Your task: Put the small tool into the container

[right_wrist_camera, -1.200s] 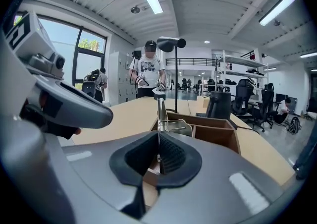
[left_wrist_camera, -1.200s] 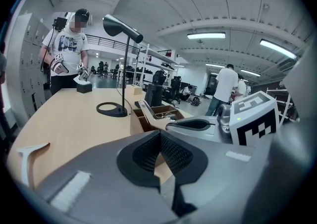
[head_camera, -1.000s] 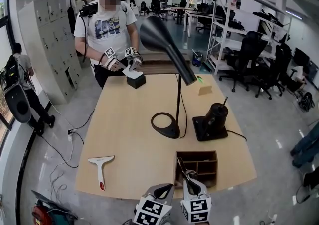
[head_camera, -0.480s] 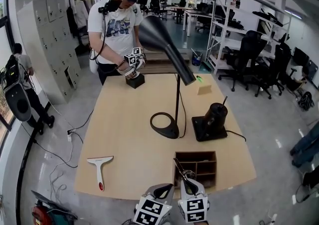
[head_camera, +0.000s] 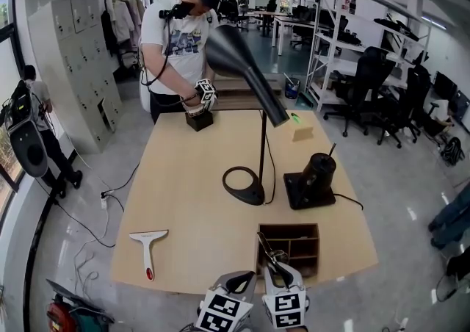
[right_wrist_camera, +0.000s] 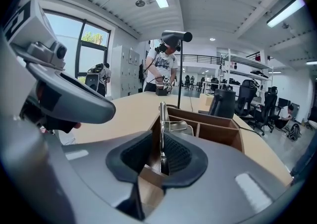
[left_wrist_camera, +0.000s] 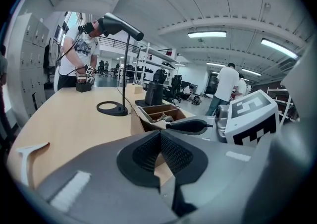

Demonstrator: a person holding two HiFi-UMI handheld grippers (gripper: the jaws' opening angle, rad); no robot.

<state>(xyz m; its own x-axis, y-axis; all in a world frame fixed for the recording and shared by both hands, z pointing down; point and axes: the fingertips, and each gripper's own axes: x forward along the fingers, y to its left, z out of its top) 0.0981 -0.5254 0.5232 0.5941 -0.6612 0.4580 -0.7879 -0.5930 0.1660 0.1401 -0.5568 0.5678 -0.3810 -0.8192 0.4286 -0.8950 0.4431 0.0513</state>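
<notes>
A wooden container (head_camera: 294, 244) with several compartments stands at the table's near right edge. My right gripper (head_camera: 276, 270) is shut on a thin metal tool (head_camera: 263, 245), which sticks up over the container's left compartment. In the right gripper view the tool (right_wrist_camera: 161, 119) shows edge-on between the pads of my right gripper (right_wrist_camera: 161, 151), its far end over the container (right_wrist_camera: 218, 130). My left gripper (head_camera: 245, 278) hangs just left of it, off the table's near edge. In the left gripper view my left gripper (left_wrist_camera: 159, 141) is shut with nothing in it.
A black desk lamp (head_camera: 246, 103) and a black device (head_camera: 312, 180) on a base stand mid-table beyond the container. A white squeegee (head_camera: 149, 241) lies near the front left corner. At the far end a person (head_camera: 187, 37) works at a black box (head_camera: 198, 119).
My right gripper and the tool have shifted slightly left over the container. The person at the far end has turned and moved right. My left gripper has stayed put.
</notes>
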